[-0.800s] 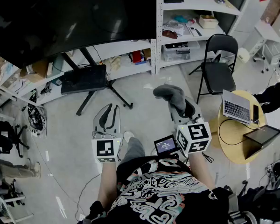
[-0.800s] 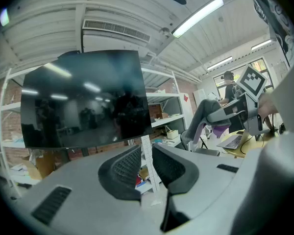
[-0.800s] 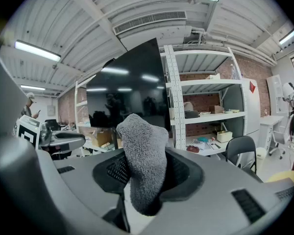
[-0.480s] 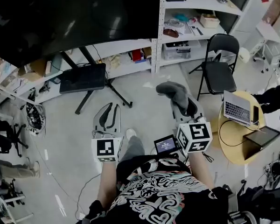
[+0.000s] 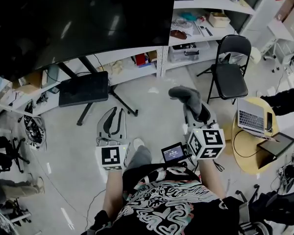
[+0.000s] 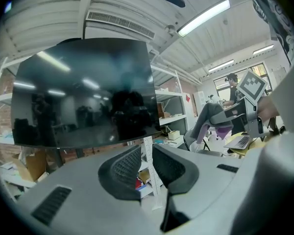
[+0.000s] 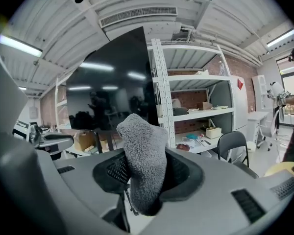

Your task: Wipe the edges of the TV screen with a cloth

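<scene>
Floor under the TV screen: black stand legs splay toward me, and a flat black panel lies beside them. A white shelving rack stands against the screen's right edge. A folding chair and a round table with a laptop are off to my right.

My left gripper has its jaws a narrow gap apart, with nothing between them. My right gripper is clamped on the cloth.

The cloth is grey and fluffy, bunched up, its top flopped over. It sits below the screen's lower right corner, apart from it.

The screen is dark and glossy, reflecting ceiling lights.
</scene>
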Motion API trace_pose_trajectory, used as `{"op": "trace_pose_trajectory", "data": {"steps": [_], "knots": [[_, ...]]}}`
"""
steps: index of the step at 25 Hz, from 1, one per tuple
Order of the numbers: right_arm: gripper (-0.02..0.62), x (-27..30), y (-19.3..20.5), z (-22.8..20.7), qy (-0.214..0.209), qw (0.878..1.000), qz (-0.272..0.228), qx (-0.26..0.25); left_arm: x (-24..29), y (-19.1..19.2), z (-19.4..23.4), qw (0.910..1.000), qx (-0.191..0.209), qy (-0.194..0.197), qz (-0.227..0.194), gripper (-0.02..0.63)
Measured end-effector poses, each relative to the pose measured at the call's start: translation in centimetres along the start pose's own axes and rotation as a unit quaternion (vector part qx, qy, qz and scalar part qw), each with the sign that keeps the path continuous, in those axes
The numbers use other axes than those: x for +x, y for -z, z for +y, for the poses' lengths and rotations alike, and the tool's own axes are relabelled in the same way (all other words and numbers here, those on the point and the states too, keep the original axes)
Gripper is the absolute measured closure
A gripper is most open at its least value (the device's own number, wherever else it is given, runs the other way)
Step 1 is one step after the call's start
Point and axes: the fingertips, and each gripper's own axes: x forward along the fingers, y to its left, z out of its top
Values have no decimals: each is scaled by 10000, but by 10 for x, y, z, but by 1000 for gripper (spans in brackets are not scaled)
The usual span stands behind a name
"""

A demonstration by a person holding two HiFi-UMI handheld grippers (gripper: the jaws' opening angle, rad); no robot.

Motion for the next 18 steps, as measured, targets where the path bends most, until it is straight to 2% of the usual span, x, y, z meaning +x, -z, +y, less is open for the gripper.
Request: {"op": "trace_pose_trajectory", "data": {"steps": [5,11,14,18], "knots": [[416,53,-9,3,326,9994,106,-14,51,4,38,9997,-95,237,-40,525],[416,124,-21,8,767,9965,315,-117,109,11,70,9967,-152,798,-9,525],[416,155,-24,9,1023,9938,421,-127,136,12,88,9943,-226,1037,-142,525],[416,192,-20,2,1252,9904,572,-95,170,12,111,9930,-286,1095,-343,526]]}}
